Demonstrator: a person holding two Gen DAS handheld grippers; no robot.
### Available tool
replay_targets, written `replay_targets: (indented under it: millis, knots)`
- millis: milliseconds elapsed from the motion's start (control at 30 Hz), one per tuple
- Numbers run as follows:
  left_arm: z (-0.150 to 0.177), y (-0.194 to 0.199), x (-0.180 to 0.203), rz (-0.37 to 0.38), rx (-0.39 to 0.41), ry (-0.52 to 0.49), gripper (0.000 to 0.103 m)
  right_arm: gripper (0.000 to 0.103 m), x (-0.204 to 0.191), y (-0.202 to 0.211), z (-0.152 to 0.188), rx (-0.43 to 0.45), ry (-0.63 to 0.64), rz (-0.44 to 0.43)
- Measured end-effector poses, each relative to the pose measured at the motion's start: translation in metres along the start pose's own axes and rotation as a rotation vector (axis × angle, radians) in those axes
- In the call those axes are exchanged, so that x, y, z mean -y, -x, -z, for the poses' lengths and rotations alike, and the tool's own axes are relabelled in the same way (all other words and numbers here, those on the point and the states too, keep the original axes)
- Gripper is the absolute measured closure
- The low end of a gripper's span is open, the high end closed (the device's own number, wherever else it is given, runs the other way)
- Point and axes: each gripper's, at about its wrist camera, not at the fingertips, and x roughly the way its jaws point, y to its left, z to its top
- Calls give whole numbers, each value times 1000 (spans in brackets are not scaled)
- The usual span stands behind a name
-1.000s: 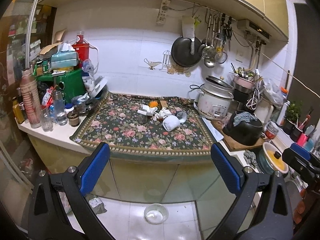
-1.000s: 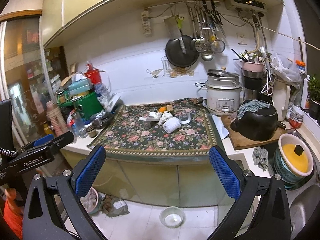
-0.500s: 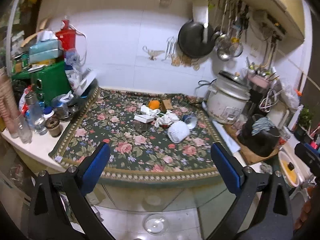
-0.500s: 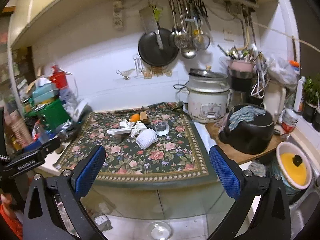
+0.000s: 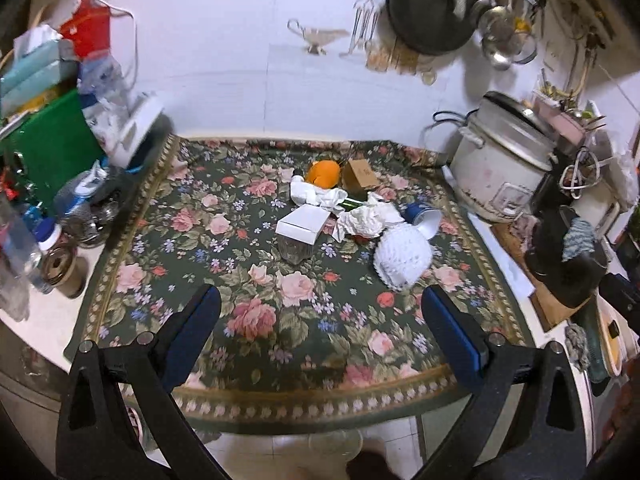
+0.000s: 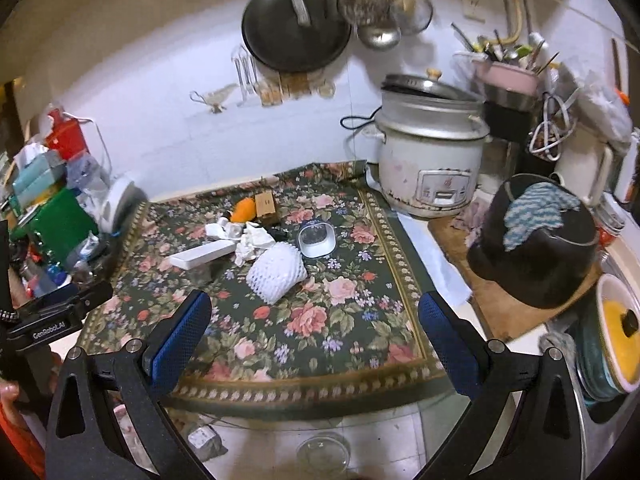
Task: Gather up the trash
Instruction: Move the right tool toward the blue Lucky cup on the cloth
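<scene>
Both tongs, left (image 5: 320,324) and right (image 6: 314,326), wide open and empty near bench edge; best advanced squarely over white foam net (image 6: 276,276) before closing.

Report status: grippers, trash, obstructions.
Left gripper open, empty. Right gripper open, empty. Trash pile untouched on floral cloth. Nothing blocking approach.

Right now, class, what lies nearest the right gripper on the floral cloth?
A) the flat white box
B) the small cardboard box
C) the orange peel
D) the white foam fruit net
D: the white foam fruit net lies closest to the open right gripper.
</scene>
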Motion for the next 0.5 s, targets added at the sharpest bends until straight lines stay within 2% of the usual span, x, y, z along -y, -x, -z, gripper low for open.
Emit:
replay_targets:
  millis: [233,500]
  knots:
    - [-24,-73,-7,-27,-64,43,2,0,4,-87,-38,-100,25,-67]
    - [-55,-156,-9,-112,-112,31,2,0,13,-192,-73,-235,99,-131]
